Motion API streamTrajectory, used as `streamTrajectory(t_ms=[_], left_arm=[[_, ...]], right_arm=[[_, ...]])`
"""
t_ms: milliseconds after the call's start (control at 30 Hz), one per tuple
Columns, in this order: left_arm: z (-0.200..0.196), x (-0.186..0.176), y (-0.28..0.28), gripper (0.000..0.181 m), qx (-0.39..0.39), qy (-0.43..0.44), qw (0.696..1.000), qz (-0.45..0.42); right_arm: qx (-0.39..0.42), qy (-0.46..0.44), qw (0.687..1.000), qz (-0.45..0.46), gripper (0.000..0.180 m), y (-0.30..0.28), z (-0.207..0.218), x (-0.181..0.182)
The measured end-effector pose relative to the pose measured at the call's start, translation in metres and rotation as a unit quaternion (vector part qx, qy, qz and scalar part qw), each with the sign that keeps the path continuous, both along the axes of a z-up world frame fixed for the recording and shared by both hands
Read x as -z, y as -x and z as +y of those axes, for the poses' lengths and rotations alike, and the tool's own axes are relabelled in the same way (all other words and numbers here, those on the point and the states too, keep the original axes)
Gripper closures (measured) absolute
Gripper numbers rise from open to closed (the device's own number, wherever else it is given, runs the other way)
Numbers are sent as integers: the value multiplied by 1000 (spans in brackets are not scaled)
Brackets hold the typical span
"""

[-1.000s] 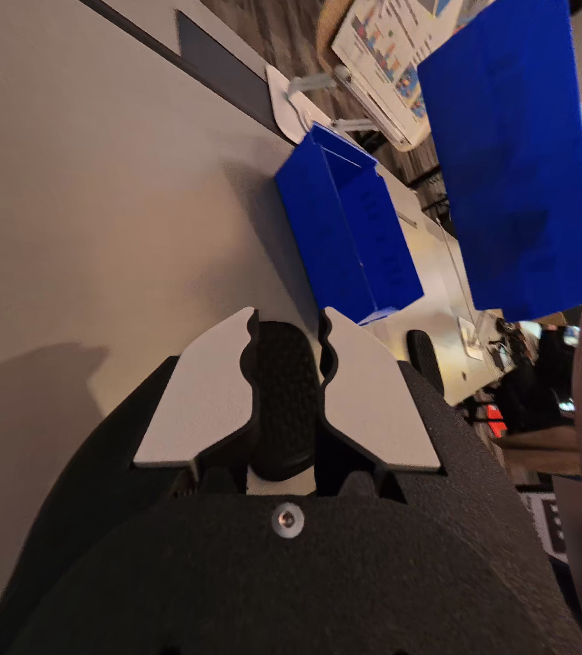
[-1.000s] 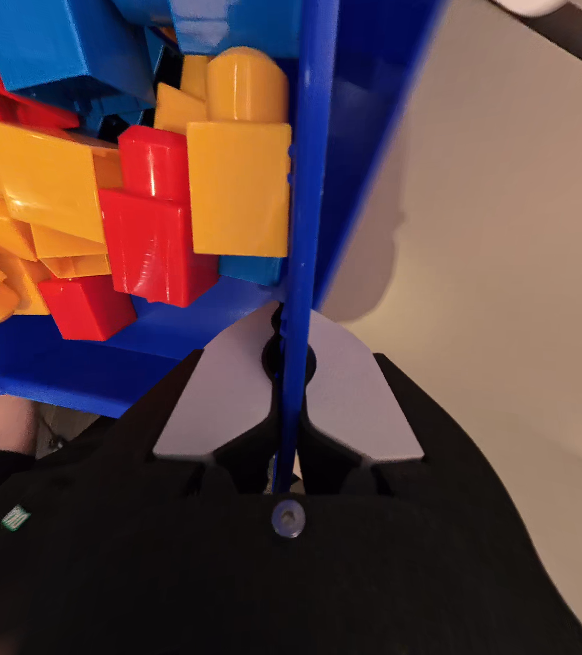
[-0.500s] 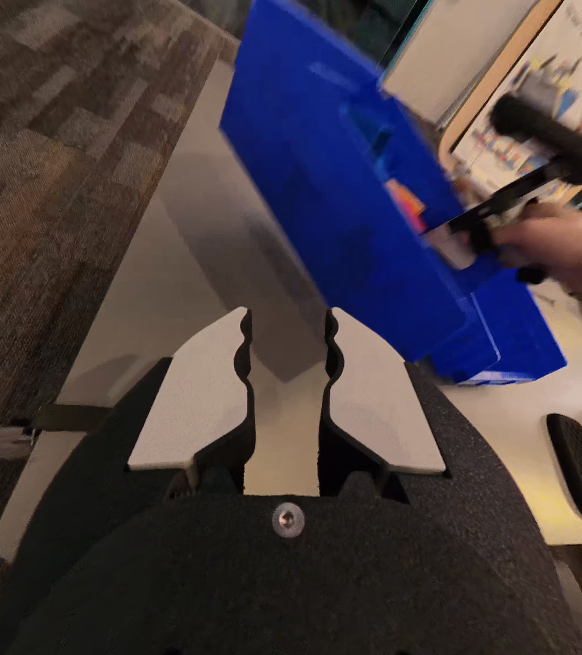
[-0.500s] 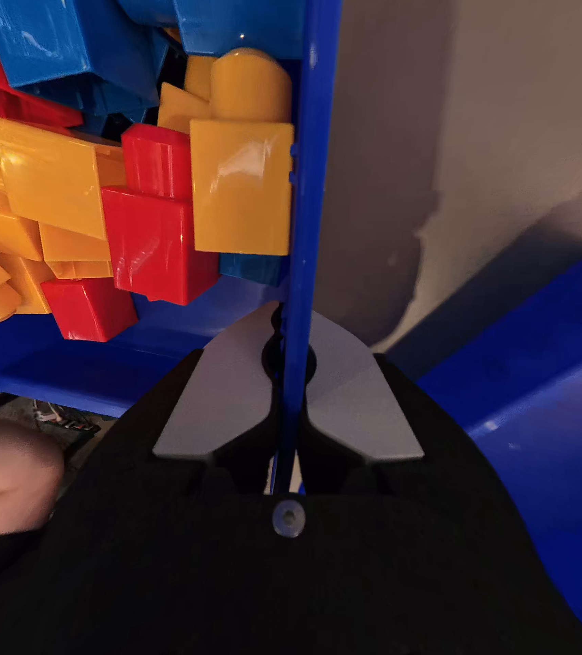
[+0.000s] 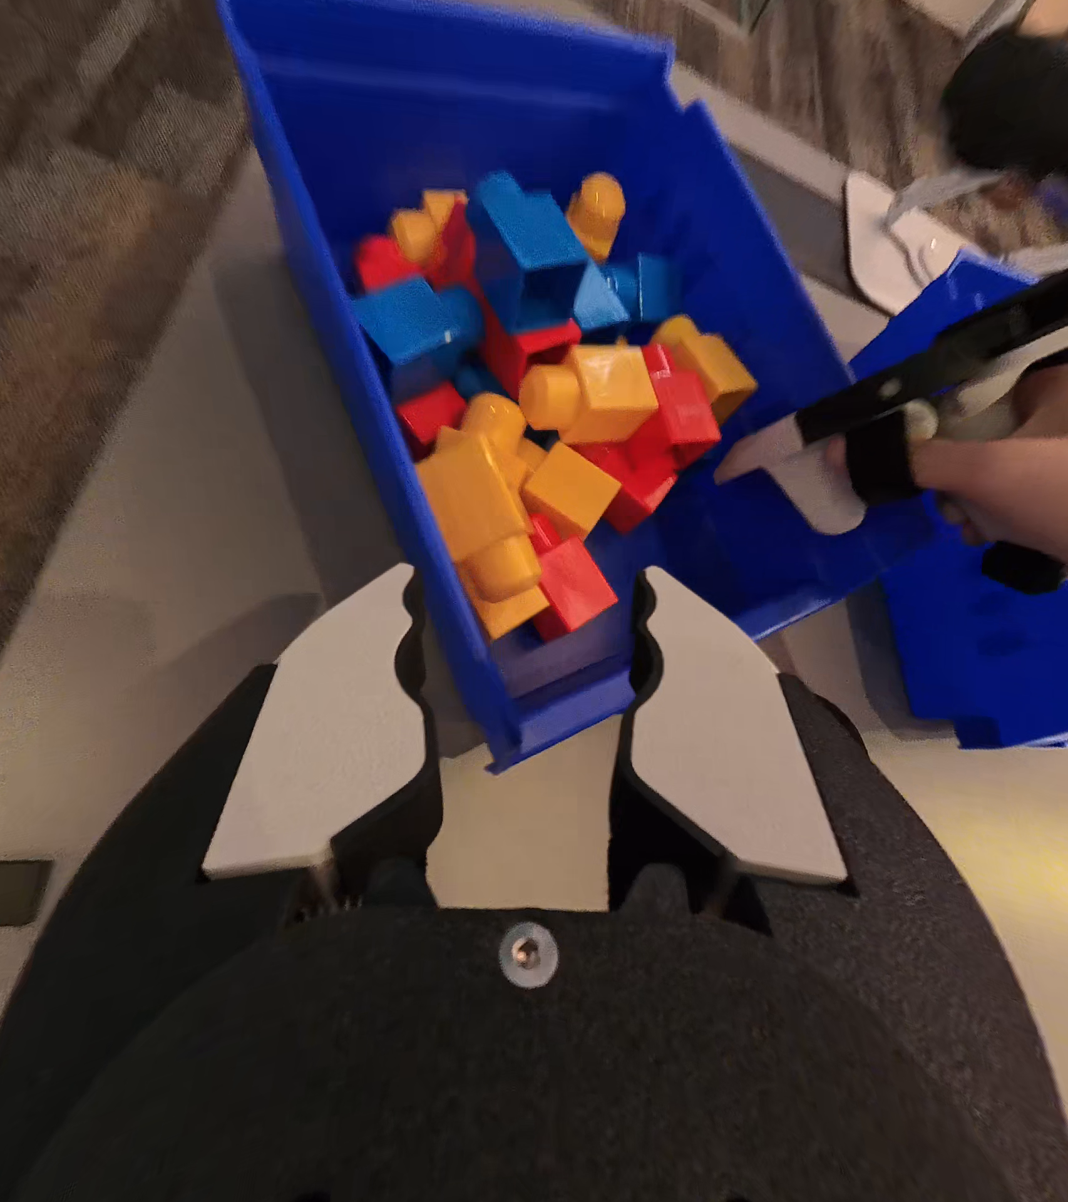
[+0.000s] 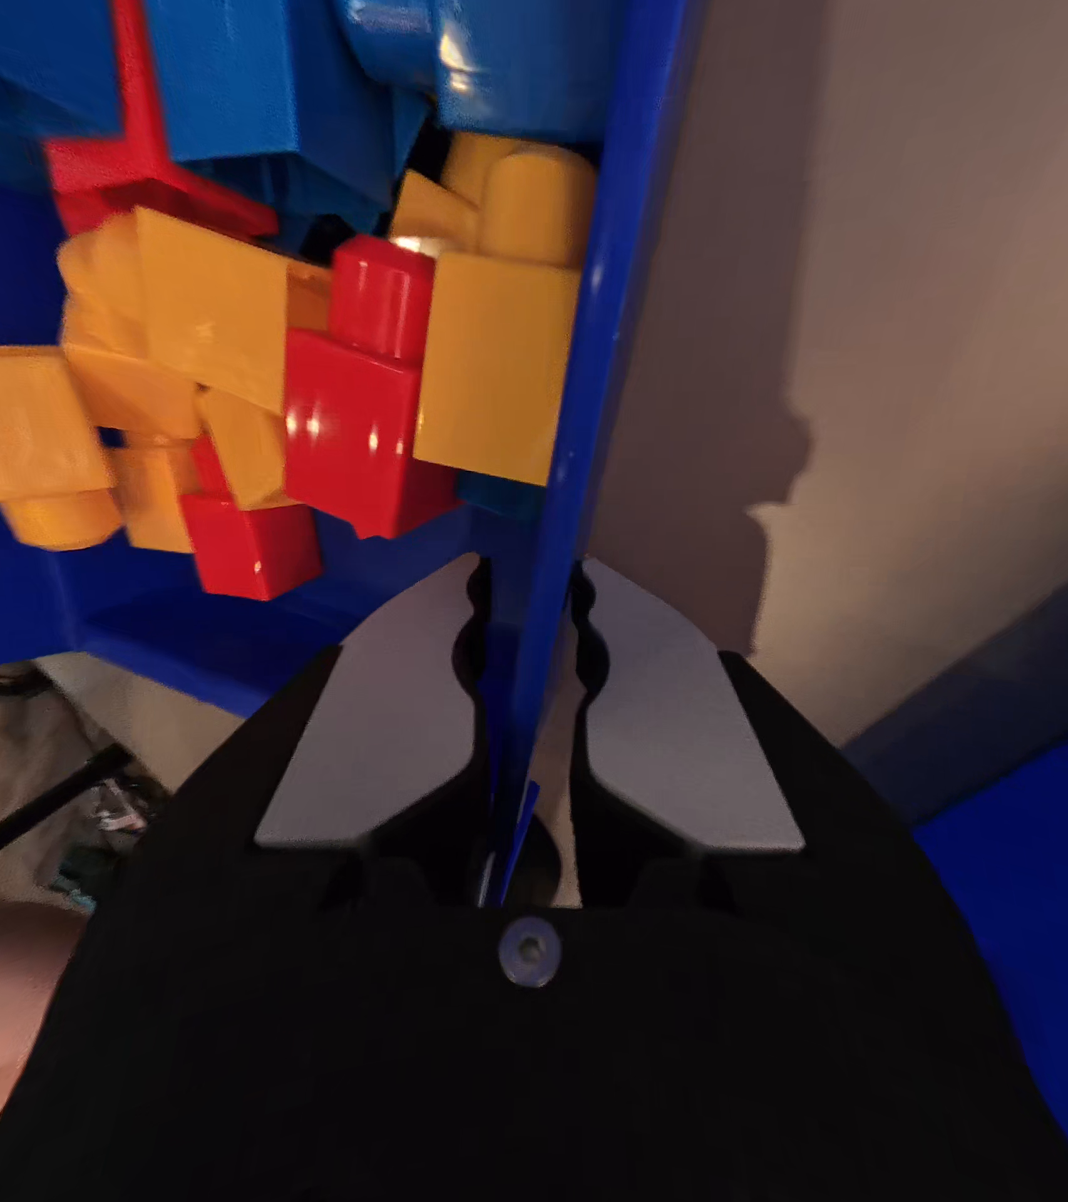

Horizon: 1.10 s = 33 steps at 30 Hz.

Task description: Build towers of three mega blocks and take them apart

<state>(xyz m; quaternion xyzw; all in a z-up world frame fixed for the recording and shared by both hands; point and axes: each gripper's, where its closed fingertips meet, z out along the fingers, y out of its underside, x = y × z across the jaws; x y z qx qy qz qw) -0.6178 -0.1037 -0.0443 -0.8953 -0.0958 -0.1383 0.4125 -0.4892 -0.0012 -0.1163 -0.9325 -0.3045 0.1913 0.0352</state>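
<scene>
A blue bin (image 5: 453, 97) holds several red, yellow and blue mega blocks, such as a yellow one (image 5: 596, 397) and a red one (image 5: 574, 585). My left gripper (image 5: 525, 585) is open, and the bin's near end lies between its fingers; I cannot tell whether they touch it. My right gripper (image 5: 739, 465) is at the bin's right wall. In the right wrist view the right gripper (image 6: 528, 572) is open, with the bin wall (image 6: 583, 325) standing in the gap between its jaws. The blocks (image 6: 349, 416) are piled just left of that wall.
A second blue bin (image 5: 1000, 624) sits to the right on the pale table (image 5: 160, 520); it also shows in the right wrist view (image 6: 1039, 878). Carpet floor (image 5: 30, 195) lies past the table's left edge. A person's hand (image 5: 1039, 468) holds the right gripper. A white object (image 5: 876, 240) lies behind.
My right gripper has opened off the bin wall it was shut on. The left view has swung round to look into the bin, and its jaws have opened wider. The blocks have shifted.
</scene>
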Motion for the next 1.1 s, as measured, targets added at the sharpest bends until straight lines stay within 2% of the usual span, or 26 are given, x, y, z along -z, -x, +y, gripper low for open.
streamTrajectory(t_ms=[67, 167, 233, 333, 400, 533, 633, 667, 733, 767, 800, 867, 900, 1033, 1067, 1100], left_arm=[[3, 17, -2, 119, -4, 31, 999, 18], [5, 36, 14, 126, -31, 70, 994, 81], [7, 43, 15, 139, -25, 85, 992, 87], [10, 51, 23, 169, -16, 113, 985, 126], [11, 53, 29, 170, -4, 127, 980, 152], [16, 53, 53, 173, 34, 127, 976, 172], [25, 53, 77, 173, 82, 128, 968, 198], [28, 53, 85, 173, 97, 130, 965, 206], [38, 53, 98, 173, 125, 122, 964, 199], [43, 53, 103, 174, 130, 118, 966, 191], [47, 53, 108, 174, 133, 117, 967, 184], [53, 53, 114, 175, 138, 115, 968, 176], [56, 53, 116, 175, 139, 112, 968, 175], [61, 54, 118, 175, 131, 113, 973, 150], [62, 53, 117, 170, 124, 108, 976, 142], [64, 50, 117, 157, 112, 97, 981, 127]], right_arm=[[5, 5, 1000, 25, 150, 2, -1, -8], [-24, -1, 999, 29, 160, -8, -1, -21], [-37, -18, 997, 67, 164, -10, 1, -39], [-63, -52, 989, 127, 162, -20, -1, -75], [-92, -82, 982, 143, 165, -39, -7, -96], [-106, -170, 971, 132, 168, -111, -12, -129], [-73, -259, 960, 82, 168, -193, -6, -143], [-55, -314, 946, 56, 169, -224, 0, -151], [-19, -438, 898, 32, 168, -277, 9, -168], [2, -457, 889, 21, 167, -300, 7, -167], [17, -436, 899, 22, 164, -317, 1, -156], [37, -323, 945, 41, 156, -338, -16, -119], [52, -281, 958, 41, 153, -348, -19, -102], [130, -221, 967, 8, 133, -369, -9, -64], [141, -203, 969, 0, 127, -366, -7, -57], [150, -186, 971, -10, 122, -363, -5, -51]])
